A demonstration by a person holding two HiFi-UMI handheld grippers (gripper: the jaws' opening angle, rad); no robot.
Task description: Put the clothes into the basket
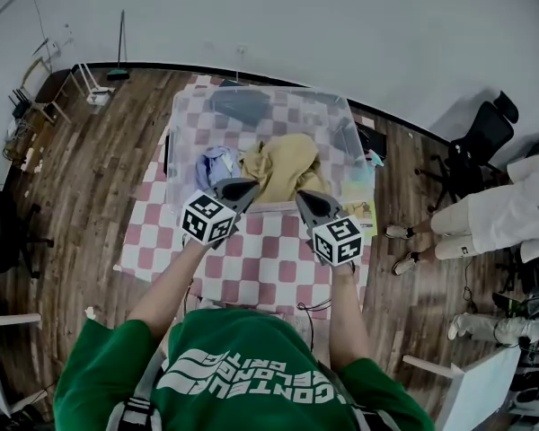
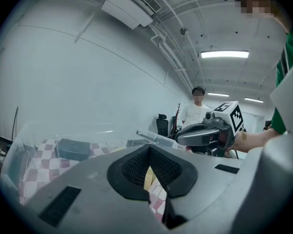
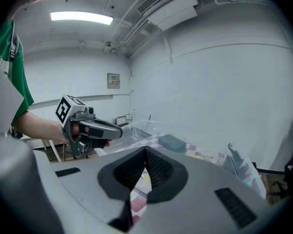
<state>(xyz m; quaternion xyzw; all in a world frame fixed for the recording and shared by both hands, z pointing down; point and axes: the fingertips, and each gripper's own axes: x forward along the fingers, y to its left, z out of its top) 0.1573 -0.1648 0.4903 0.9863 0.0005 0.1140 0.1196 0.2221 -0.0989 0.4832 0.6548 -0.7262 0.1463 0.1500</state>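
Both grippers are held side by side over the checked tablecloth [image 1: 260,272], their tips at the near wall of the clear basket [image 1: 174,128]. The left gripper [image 1: 241,188] has its jaws pressed together with nothing between them; through the thin slit under its tips only a sliver of yellow cloth and checked cloth shows. The right gripper [image 1: 308,201] is likewise closed and empty, its tips meeting in a point. The yellow garment [image 1: 283,164] lies heaped inside the basket, just ahead of the two sets of jaws and between them. A pale blue garment [image 1: 216,164] lies beside it, straight in front of the left jaws. At the far end of the basket, well beyond both tips, sits a dark grey block [image 1: 242,106]. A person [image 1: 494,214] stands off to the right of the right jaws, well apart from the table.
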